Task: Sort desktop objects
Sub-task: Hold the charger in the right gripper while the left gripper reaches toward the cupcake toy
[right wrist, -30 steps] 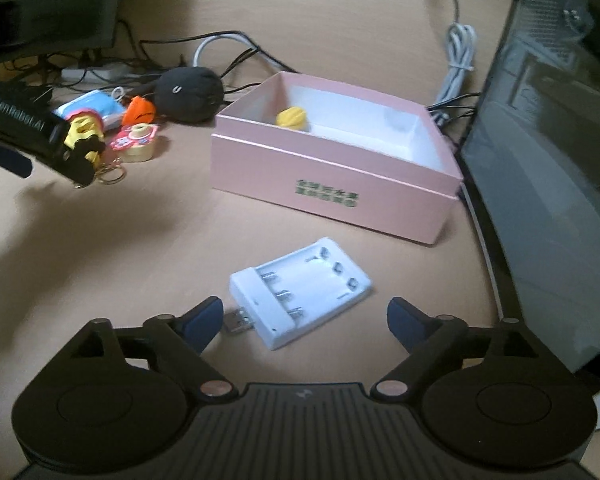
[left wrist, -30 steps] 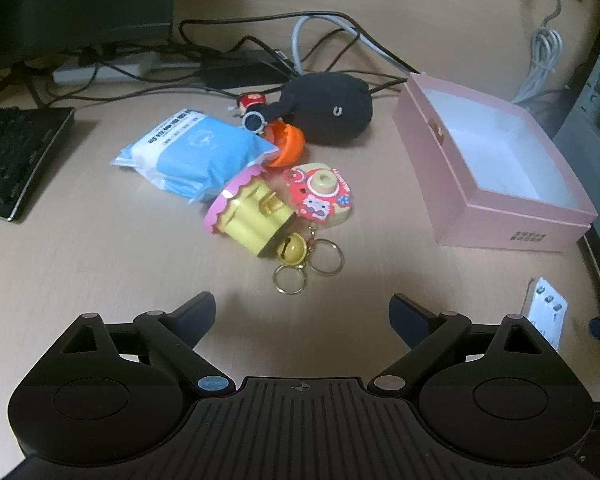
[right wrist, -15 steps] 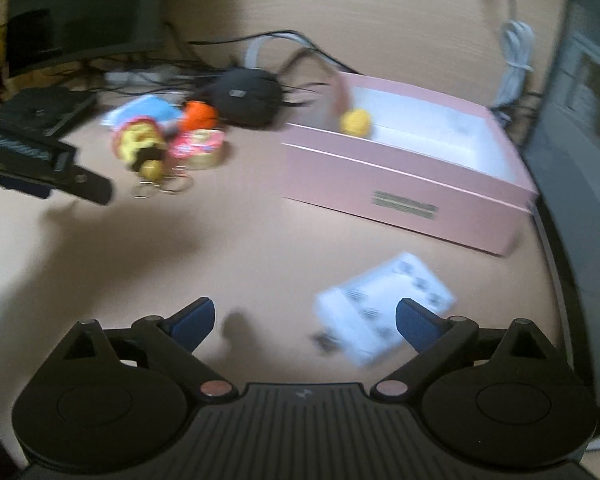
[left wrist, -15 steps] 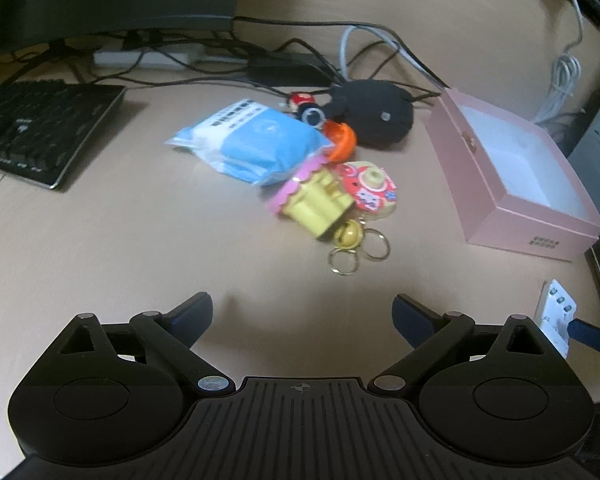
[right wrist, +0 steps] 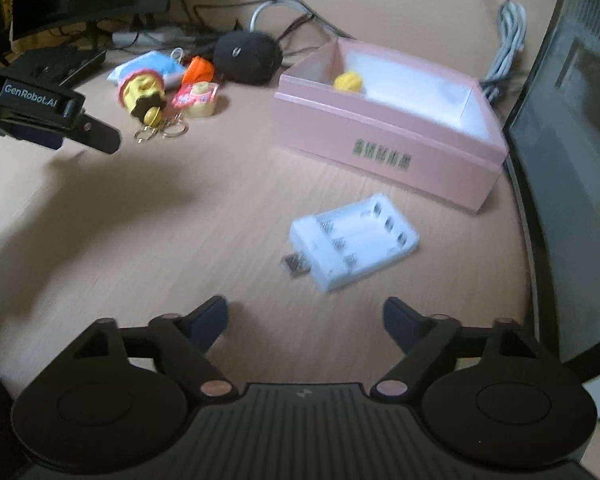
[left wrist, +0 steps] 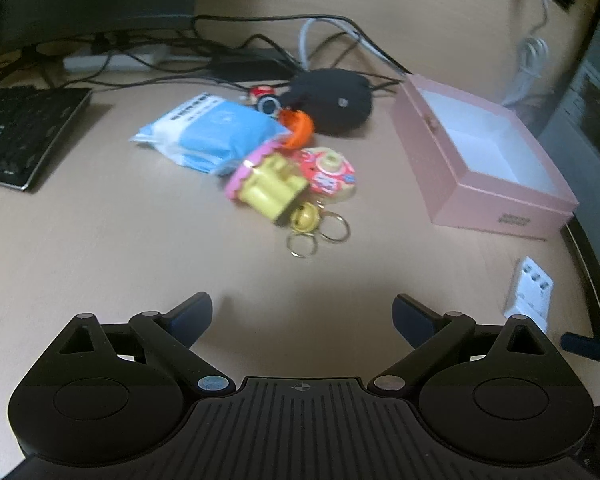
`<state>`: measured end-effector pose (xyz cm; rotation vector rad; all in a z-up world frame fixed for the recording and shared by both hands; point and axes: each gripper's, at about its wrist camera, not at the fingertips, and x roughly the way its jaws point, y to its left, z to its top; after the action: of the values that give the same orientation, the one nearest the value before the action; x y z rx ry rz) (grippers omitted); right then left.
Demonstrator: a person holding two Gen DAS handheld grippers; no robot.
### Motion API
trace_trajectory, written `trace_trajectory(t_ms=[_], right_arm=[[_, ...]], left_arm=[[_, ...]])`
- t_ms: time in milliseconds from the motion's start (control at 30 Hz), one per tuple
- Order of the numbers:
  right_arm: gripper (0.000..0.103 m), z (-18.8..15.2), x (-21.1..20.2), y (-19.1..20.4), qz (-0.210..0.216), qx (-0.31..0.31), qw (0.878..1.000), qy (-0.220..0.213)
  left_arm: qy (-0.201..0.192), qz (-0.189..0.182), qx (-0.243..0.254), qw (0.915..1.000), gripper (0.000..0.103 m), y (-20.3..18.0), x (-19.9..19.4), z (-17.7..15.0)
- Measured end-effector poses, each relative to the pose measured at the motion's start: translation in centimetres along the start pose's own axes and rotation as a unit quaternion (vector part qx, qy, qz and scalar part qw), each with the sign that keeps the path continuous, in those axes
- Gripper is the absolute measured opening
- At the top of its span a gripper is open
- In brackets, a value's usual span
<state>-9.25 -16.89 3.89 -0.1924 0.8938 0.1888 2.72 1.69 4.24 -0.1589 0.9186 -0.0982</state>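
Note:
An open pink box [right wrist: 384,148] [left wrist: 496,196] sits on the wooden desk with a small yellow ball [right wrist: 349,81] inside. A white battery charger [right wrist: 354,242] [left wrist: 529,290] lies just ahead of my right gripper [right wrist: 305,318], whose jaws are closing with nothing between them. My left gripper [left wrist: 302,314] [right wrist: 56,120] stands open and empty over bare desk. Ahead of it lies a pile: a yellow and pink toy with key rings [left wrist: 270,184], a red and yellow round toy [left wrist: 329,170], a blue tissue pack [left wrist: 212,134], an orange piece [left wrist: 300,128] and a black plush [left wrist: 332,100].
A black keyboard [left wrist: 20,132] lies at the left, with a monitor base, a power strip [left wrist: 112,62] and tangled cables [left wrist: 324,40] behind the pile. A dark computer case [right wrist: 572,160] stands at the right edge, with a coiled white cable [right wrist: 508,36] behind the box.
The left gripper drew back from the toy pile, which now lies farther off. The right gripper swung, so the charger sits farther ahead and to the right, and its jaws narrowed.

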Motion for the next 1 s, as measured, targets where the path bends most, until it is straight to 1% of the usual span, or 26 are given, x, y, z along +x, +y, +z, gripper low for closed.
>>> trace_trajectory(t_ms=[133, 267, 300, 367, 433, 533, 667, 733, 767, 833, 933, 1000], right_arm=[[0.082, 0.6, 0.2, 1.6, 0.039, -0.013, 0.999, -0.005], [0.082, 1.4, 0.4, 3.8, 0.073, -0.044, 0.996, -0.036], [0.082, 1.6, 0.3, 4.2, 0.073, -0.049, 0.995, -0.043], [0.082, 1.8, -0.4, 4.4, 0.058, -0.053, 0.995, -0.067], [0.082, 1.7, -1.2, 3.5, 0.046, -0.045, 0.995, -0.079], [0.082, 1.3, -1.2, 1.3, 0.033, -0.018, 0.998, -0.058], [0.082, 0.9, -0.1, -1.5, 0.026, 0.034, 0.999, -0.017], [0.082, 1.1, 0.8, -2.4, 0.047, 0.072, 0.996, 0.004], [0.084, 1.1, 1.4, -2.4, 0.059, 0.082, 0.995, 0.005], [0.086, 1.7, 2.1, -1.5, 0.065, 0.076, 0.995, -0.01], [0.086, 2.9, 2.9, 0.1, 0.071, 0.063, 0.995, -0.025], [0.086, 3.3, 2.1, 0.7, 0.063, 0.046, 0.996, -0.053]], left_arm=[[0.003, 0.003, -0.002, 1.0, 0.1, 0.1, -0.1, -0.4], [0.001, 0.011, -0.012, 0.9999, 0.1, 0.8, -0.6, -0.4], [0.0, 0.012, -0.014, 0.9998, 0.1, 1.0, -0.8, -0.3], [-0.005, 0.016, -0.017, 0.9997, 0.1, 1.4, -1.3, -0.3], [-0.009, 0.02, -0.026, 0.9994, 0.1, 2.1, -1.7, -0.4], [-0.006, 0.026, -0.043, 0.9987, 0.1, 3.0, -1.8, -0.7], [-0.004, 0.023, -0.045, 0.9987, 0.1, 3.1, -1.8, -1.0], [-0.003, 0.022, -0.041, 0.9989, 0.1, 2.9, -1.7, -1.0], [-0.002, 0.022, -0.039, 0.999, 0.1, 2.7, -1.7, -1.1], [0.001, 0.022, -0.035, 0.9992, 0.1, 2.5, -1.6, -1.1], [0.005, 0.025, -0.029, 0.9993, 0.1, 2.3, -1.6, -1.1], [0.003, 0.027, -0.027, 0.9993, 0.1, 2.5, -1.9, -1.1]])
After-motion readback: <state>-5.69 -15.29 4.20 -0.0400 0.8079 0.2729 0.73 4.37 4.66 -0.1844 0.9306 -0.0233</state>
